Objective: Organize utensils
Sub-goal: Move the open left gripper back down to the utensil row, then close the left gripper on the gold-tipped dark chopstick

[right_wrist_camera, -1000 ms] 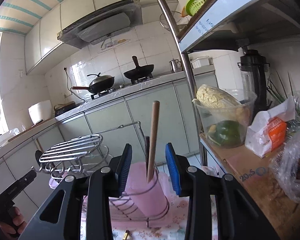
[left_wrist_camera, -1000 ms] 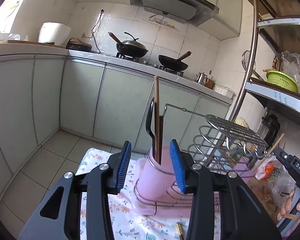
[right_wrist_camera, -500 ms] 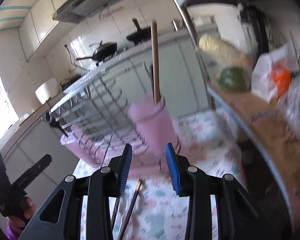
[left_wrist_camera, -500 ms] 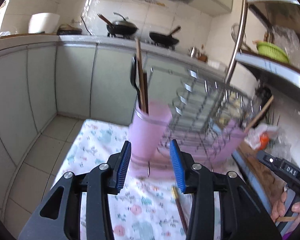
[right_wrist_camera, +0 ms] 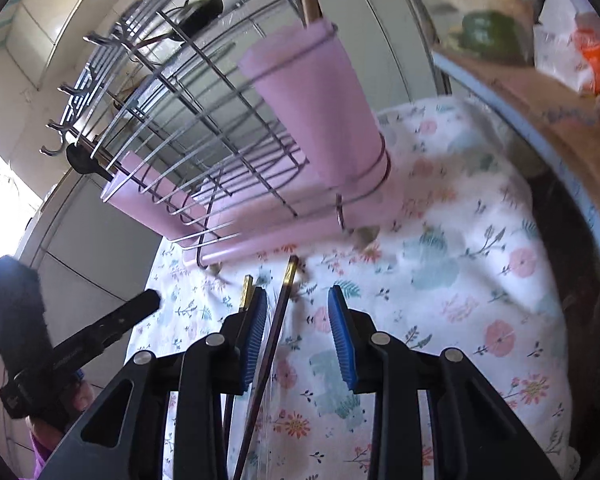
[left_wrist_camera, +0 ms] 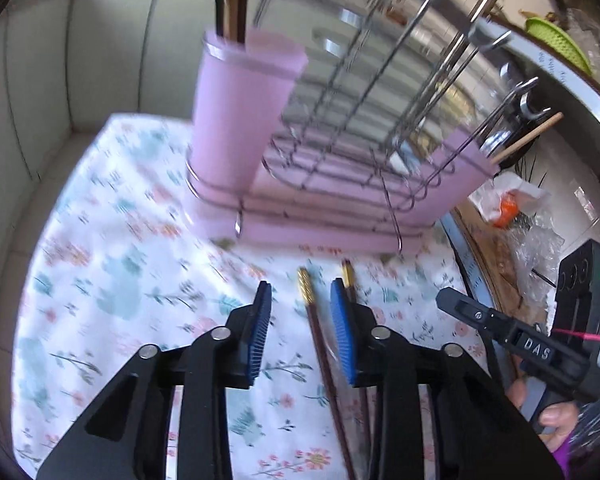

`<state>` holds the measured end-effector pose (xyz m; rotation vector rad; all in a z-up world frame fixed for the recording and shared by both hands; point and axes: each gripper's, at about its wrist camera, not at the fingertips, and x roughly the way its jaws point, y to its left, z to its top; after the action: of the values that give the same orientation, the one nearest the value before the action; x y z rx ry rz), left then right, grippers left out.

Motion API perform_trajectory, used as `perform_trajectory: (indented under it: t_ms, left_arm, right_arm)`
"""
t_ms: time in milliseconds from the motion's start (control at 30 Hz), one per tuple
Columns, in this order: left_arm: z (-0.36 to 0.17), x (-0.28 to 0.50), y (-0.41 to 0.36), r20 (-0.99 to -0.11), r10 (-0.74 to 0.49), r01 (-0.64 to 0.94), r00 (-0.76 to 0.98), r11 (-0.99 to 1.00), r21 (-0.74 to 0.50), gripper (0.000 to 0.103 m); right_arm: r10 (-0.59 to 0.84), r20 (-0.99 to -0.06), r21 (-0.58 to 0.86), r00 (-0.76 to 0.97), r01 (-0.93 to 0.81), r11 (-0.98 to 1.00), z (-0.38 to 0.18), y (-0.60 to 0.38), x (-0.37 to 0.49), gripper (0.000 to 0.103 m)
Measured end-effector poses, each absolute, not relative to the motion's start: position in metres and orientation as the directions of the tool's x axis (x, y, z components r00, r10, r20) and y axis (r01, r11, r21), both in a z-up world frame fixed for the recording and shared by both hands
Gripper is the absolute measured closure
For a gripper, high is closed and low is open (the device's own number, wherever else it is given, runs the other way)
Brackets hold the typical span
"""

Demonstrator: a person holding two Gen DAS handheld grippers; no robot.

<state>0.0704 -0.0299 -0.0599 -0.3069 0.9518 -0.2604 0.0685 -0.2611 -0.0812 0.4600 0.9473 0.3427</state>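
Two dark chopsticks point(left_wrist_camera: 320, 332) with gold tips lie on floral cloth point(left_wrist_camera: 112, 264) of desk, just before pink rack tray point(left_wrist_camera: 320, 236). A second ago only holder cup point(left_wrist_camera: 240, 108) with upright utensils was framed — view is now tipped down. Left hand-held gripper point(left_wrist_camera: 300, 332): jaws just narrowed, unclenched, one stick between pads, second beside right pad. Right hand-held gripper point(right_wrist_camera: 298, 334): narrowing, released, one stick between — untouched.
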Motion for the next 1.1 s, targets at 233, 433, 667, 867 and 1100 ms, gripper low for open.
perform_trajectory:
  t_ms: [233,433,667,867,1100]
  left_arm:
    - [-0.077,0.102,-0.054,-0.837,-0.347,0.065,0.423,0.933,-0.353,0.075]
    - [-0.089,0.122,-0.068,-0.881,-0.314,0.045,0.354,0.947,-0.319,0.080]
    - [-0.105,0.136,-0.076,-0.912,-0.277,0.024,0.303,0.959,-0.283,0.087]
    - [-0.115,0.143,-0.081,-0.923,-0.268,0.032,0.278,0.962,-0.269,0.087]
    - [-0.117,0.143,-0.083,-0.910,-0.270,0.032,0.313,0.961,-0.275,0.095]
  right_arm:
    - [0.502,-0.703,0.548,0.503,-0.067,0.834,-0.097,-0.265,0.072,0.072]
    - [0.523,-0.701,0.572,0.486,-0.055,0.818,-0.106,-0.270,0.078,0.072]
    - [0.537,-0.701,0.587,0.470,-0.047,0.808,-0.112,-0.274,0.082,0.072]
    - [0.538,-0.703,0.590,0.465,-0.042,0.807,-0.115,-0.275,0.083,0.072]
    - [0.546,-0.711,0.595,0.443,-0.035,0.803,-0.119,-0.270,0.088,0.072]
